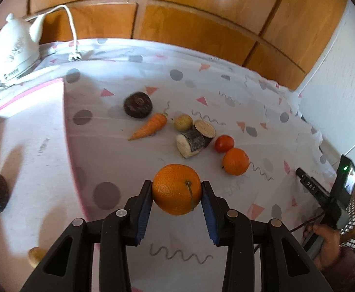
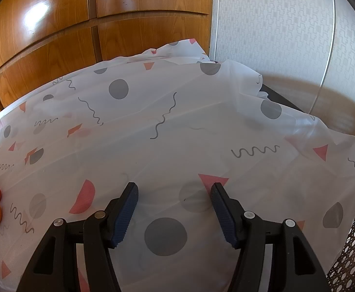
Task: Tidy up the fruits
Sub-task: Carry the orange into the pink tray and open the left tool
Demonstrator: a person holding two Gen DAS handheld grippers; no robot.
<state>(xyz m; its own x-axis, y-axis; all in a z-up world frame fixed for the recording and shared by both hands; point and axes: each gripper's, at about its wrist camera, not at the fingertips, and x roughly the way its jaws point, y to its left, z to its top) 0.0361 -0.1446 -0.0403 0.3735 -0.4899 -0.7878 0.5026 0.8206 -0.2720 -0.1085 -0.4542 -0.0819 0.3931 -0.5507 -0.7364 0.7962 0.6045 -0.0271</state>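
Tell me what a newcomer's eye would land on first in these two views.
First, the big orange clamped between the blue pads of the left tool, front and centre in the left wrist view. Behind it, on the patterned tablecloth, lie a carrot, two short logs, a tomato and a second orange, with a white kettle at far left. The right tool hangs open over bare cloth.

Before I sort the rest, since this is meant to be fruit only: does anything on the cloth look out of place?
Yes. Among the oranges sit a carrot and two cut wood logs, neither fruit. The tablecloth is rumpled at its far corner.
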